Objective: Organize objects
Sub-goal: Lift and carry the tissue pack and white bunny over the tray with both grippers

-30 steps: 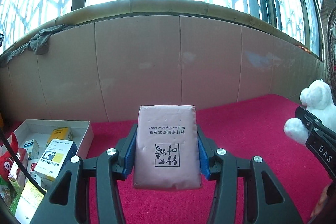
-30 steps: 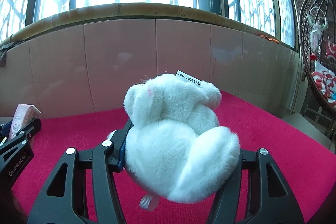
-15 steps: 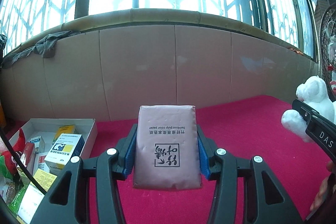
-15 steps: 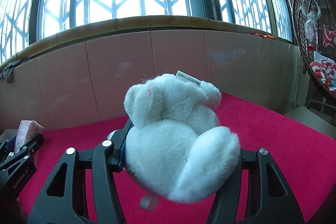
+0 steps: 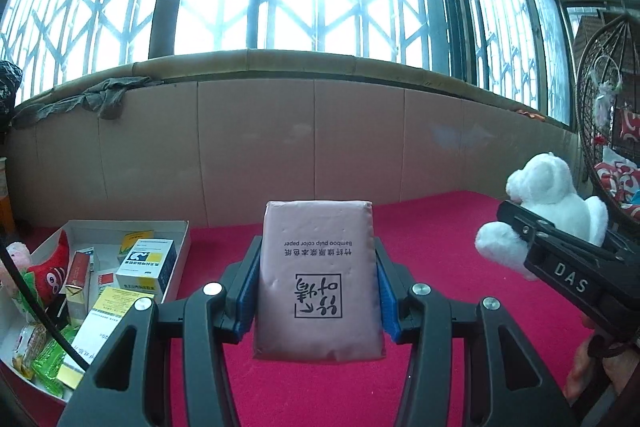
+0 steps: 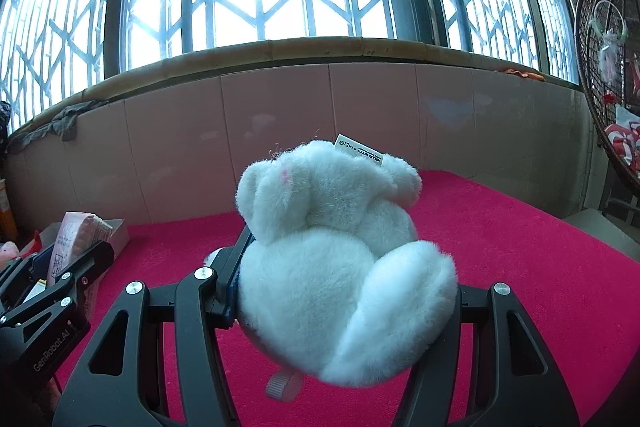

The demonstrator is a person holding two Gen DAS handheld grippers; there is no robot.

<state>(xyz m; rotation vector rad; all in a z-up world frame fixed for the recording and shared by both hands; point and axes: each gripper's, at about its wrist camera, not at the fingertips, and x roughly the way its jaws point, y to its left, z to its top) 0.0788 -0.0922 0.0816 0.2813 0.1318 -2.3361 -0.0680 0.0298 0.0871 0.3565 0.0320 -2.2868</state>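
Note:
My left gripper [image 5: 318, 291] is shut on a pink tissue pack [image 5: 318, 279] and holds it upright above the red cloth. My right gripper [image 6: 340, 291] is shut on a white plush toy [image 6: 340, 267] and also holds it in the air. The plush toy shows at the right of the left wrist view [image 5: 548, 203], and the tissue pack shows at the left of the right wrist view [image 6: 76, 235]. A white cardboard box [image 5: 182, 243] with several medicine boxes and packets lies at the lower left, to the left of my left gripper.
A red plush [image 5: 52, 271] lies in the box's left part. A padded wall [image 5: 320, 147] under tall windows closes the back. A wicker hanging chair [image 5: 612, 131] stands at the far right. The red cloth [image 6: 520, 247] spreads across the middle and right.
Both grippers have risen and tilted up, so more window shows. The box has come further into the left wrist view. Both grips are unchanged.

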